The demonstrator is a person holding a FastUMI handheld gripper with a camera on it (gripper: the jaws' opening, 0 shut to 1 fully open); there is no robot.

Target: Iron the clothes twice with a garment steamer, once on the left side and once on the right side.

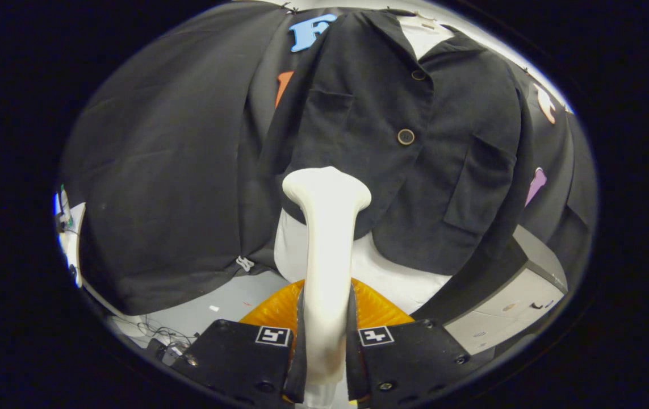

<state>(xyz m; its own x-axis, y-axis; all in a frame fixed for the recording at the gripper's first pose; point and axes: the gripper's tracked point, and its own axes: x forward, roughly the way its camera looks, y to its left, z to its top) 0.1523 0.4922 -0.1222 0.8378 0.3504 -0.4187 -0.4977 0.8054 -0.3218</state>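
While both fingers of the gripper [324, 346] are pinching the steamer [326, 238] by its rigid, smooth neck, its head is hovering at the jacket's [415, 170] lower hem; the cloth beyond is hanging soft, likely yielding.

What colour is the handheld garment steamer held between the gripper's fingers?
White: the smooth plastic garment steamer, clamped in the gripper, shows best in the gripper view.
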